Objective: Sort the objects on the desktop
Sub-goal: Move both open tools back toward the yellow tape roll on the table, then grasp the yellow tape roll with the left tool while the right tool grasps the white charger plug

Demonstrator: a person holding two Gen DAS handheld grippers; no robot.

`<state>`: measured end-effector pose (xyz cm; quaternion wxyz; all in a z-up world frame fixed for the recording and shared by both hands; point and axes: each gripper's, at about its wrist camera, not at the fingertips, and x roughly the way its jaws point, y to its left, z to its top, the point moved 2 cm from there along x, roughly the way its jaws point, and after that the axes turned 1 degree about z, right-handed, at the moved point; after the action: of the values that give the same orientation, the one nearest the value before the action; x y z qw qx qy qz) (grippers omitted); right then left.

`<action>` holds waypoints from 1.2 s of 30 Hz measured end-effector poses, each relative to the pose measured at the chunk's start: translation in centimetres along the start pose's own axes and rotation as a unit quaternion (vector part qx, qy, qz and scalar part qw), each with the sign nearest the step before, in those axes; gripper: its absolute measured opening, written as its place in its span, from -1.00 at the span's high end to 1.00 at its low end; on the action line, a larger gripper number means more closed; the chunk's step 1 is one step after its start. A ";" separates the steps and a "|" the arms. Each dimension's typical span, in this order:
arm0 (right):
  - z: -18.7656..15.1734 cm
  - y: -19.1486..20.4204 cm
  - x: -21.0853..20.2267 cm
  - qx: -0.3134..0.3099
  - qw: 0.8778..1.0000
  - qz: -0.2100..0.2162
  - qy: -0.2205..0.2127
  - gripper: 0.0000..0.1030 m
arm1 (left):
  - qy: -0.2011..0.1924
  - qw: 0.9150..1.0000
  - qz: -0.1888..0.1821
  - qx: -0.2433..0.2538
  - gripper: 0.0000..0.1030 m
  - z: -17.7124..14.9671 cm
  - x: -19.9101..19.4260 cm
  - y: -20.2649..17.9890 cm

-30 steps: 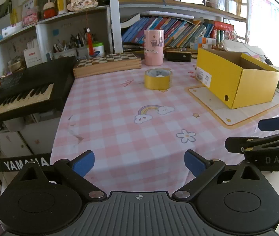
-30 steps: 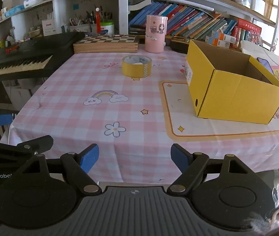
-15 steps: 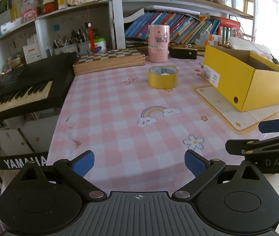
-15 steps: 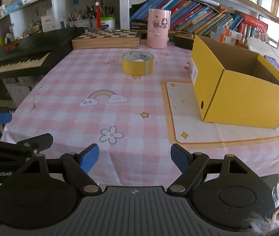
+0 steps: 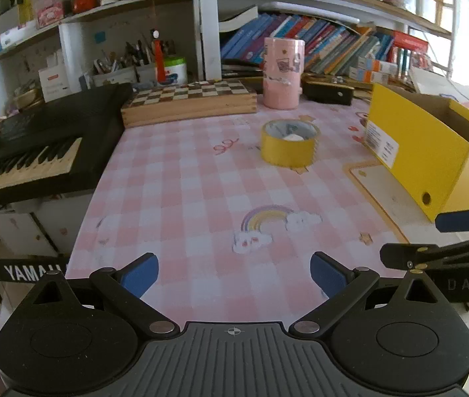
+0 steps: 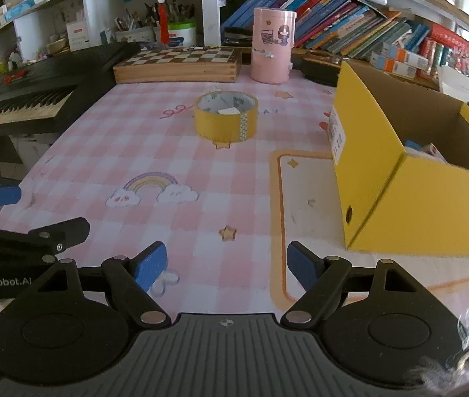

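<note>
Worktop (image 5: 201,178): pink checked cloth, bookshelves behind.
Tape roll (image 6: 225,120): yellow, flat on cloth, mid-worktop, left of yellow box (image 6: 409,178).
Yellow box: open-topped, small items inside.
Pink canister (image 5: 284,72): upright behind tape roll.
Left hand-held gripper (image 5: 234,273): spread wide, empty, above near edge.
Right hand-held gripper (image 6: 227,266): spread wide, empty.

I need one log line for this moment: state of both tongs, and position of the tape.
left tongs: open, empty | right tongs: open, empty | yellow tape roll: flat on tablecloth, left of yellow box
</note>
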<state>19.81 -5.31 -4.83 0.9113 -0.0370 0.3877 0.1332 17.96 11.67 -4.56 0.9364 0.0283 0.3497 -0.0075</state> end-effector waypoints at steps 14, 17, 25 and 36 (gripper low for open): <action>4.7 -2.6 5.3 -0.017 1.000 0.026 0.005 -0.51 | 0.005 0.999 0.031 -0.021 -0.94 4.3 4.4 -0.8; 5.6 -3.2 6.2 -0.018 0.999 0.029 0.004 -0.51 | 0.004 0.999 0.035 -0.027 -0.94 5.3 5.4 -0.9; 7.0 -4.5 8.6 -0.026 0.999 0.041 0.014 -0.51 | -0.005 0.999 0.036 -0.037 -0.94 8.2 8.0 -1.7; 8.3 -5.6 10.5 -0.039 0.998 0.051 0.018 -0.51 | 0.014 1.000 -0.009 -0.013 -0.94 11.4 13.2 -4.9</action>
<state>34.09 -7.00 -6.82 0.8941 -0.0554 0.3997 0.1942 35.25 6.20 -4.86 0.9314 0.0133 0.3635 -0.0114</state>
